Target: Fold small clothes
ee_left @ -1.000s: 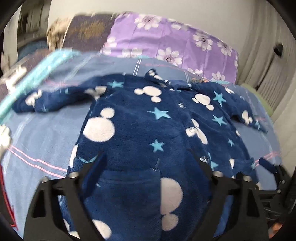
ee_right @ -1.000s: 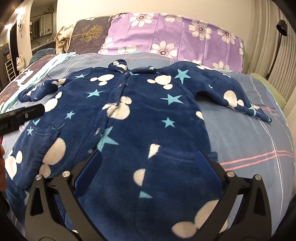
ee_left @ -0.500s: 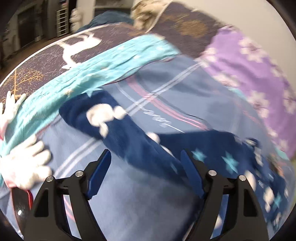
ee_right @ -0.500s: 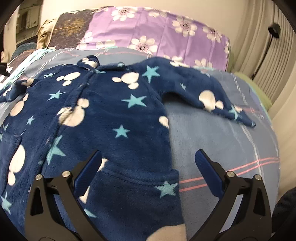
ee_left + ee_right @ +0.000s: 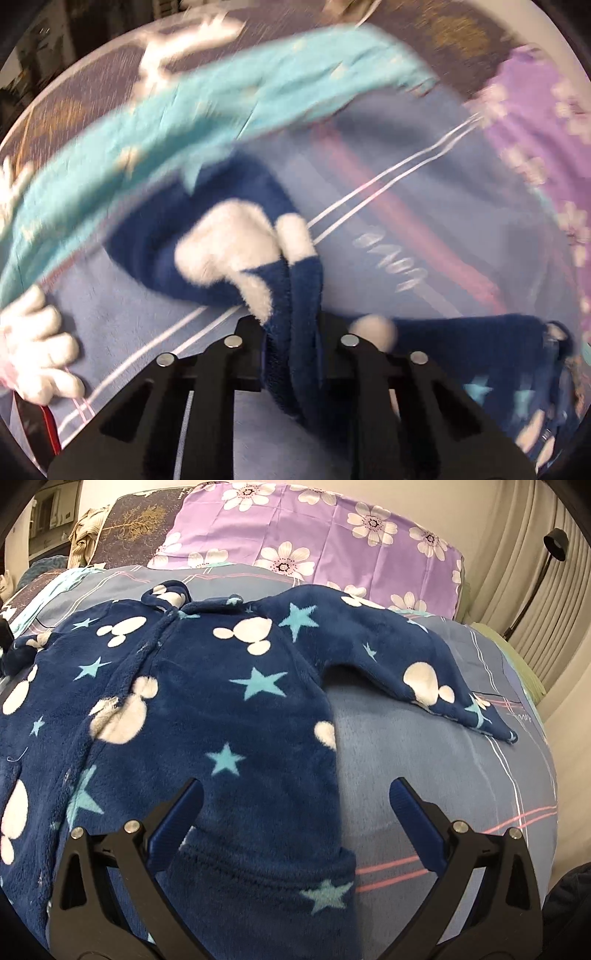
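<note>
Two grippers work over a navy fleece onesie (image 5: pixel 192 709) with white mouse-head shapes and light blue stars, which lies spread flat, front side up, on a bed with a blue plaid bedsheet (image 5: pixel 424 760). The left gripper (image 5: pixel 291 332) has just been closing, and its fingers (image 5: pixel 343 354) are now clenched on the onesie's left sleeve (image 5: pixel 236 258), with the dark fleece bunched up between them; this view is blurred. Beside that sleeve lies a turquoise blanket (image 5: pixel 155 129), and a white plush toy (image 5: pixel 37 347) rests at the left edge of the sheet. The right gripper (image 5: pixel 295 801) has its fingers (image 5: pixel 177 812) spread wide and grasping nothing; it hangs over the right side of the garment, so the fabric edge lies between them but is not pinched. The right sleeve (image 5: pixel 413 664) stretches out flat toward the bed's edge. A purple flowered pillow (image 5: pixel 325 542) stands at the head of the bed.
</note>
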The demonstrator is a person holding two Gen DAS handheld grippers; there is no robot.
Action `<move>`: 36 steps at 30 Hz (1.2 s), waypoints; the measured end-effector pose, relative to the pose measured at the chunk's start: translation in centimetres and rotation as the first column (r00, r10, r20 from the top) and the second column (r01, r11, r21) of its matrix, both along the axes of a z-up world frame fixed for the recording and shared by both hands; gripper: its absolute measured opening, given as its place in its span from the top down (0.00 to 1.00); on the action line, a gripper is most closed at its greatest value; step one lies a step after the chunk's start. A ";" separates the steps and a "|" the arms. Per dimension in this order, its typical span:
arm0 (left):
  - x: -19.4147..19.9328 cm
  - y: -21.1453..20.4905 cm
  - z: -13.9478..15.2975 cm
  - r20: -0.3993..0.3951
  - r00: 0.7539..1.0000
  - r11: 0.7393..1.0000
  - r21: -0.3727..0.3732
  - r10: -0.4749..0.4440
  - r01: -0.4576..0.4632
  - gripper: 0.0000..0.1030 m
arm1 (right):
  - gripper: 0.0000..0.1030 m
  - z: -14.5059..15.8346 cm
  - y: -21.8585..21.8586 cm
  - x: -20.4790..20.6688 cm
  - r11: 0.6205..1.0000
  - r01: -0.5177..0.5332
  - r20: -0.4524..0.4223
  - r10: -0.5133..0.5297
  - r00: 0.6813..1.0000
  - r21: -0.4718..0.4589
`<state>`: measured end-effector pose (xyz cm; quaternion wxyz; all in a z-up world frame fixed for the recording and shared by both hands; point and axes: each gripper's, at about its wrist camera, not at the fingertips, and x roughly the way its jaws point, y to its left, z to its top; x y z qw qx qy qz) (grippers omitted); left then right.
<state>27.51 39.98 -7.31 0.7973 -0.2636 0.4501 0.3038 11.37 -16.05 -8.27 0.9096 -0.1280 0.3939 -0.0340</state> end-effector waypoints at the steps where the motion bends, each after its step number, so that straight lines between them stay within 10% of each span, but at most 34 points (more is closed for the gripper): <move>1: -0.1 -1.4 2.4 0.072 0.996 0.997 0.050 -0.054 0.050 0.84 | 0.02 0.1 0.0 0.1 1.000 -0.001 0.003 0.001 1.000 0.003; 4: -0.3 -6.8 8.2 0.258 0.937 0.967 0.159 -0.236 0.200 0.84 | 0.02 0.2 -0.1 0.0 1.000 0.003 0.007 -0.003 1.000 0.016; 7: -1.4 -15.1 13.5 0.403 0.766 0.862 0.309 -0.501 0.401 0.82 | 0.02 0.2 -0.5 -0.3 1.000 0.014 0.012 -0.015 1.000 0.024; 9: -2.4 -21.2 15.2 0.422 0.607 0.739 0.410 -0.674 0.535 0.78 | 0.02 0.1 -1.0 -0.5 0.999 0.029 0.011 -0.030 1.000 0.030; 12: -4.7 -30.0 14.4 0.353 0.380 0.516 0.511 -0.855 0.687 0.37 | 0.02 -0.2 -2.0 -0.9 0.997 0.060 -0.001 -0.060 0.998 0.040; 16: -7.0 -36.8 10.5 0.196 0.249 0.316 0.553 -0.949 0.770 0.23 | 0.02 -0.1 -3.6 -1.1 0.994 0.093 -0.010 -0.093 0.996 0.049; 19: -7.8 -36.7 7.3 0.116 0.266 0.285 0.539 -0.957 0.792 0.22 | 0.02 0.4 -4.5 -0.8 0.991 0.093 -0.006 -0.093 0.996 0.097; 25: -8.3 -31.6 2.2 -0.113 0.442 0.318 0.541 -0.890 0.779 0.22 | 0.02 2.1 -4.0 1.8 0.979 -0.001 0.028 -0.005 1.000 0.202; 28: -6.5 -27.5 0.7 -0.173 0.548 0.395 0.523 -0.818 0.755 0.22 | 0.24 2.6 -2.7 4.9 0.965 -0.090 0.015 0.089 0.996 0.247; 32: -3.9 -23.0 0.1 -0.103 0.661 0.584 0.380 -0.744 0.717 0.22 | 0.39 2.1 -0.7 10.5 0.923 -0.137 -0.062 0.170 0.983 0.359; 36: -3.4 -21.7 -0.8 -0.088 0.694 0.631 0.347 -0.714 0.694 0.20 | 0.26 -0.1 0.9 15.9 0.942 -0.067 -0.132 0.116 0.985 0.330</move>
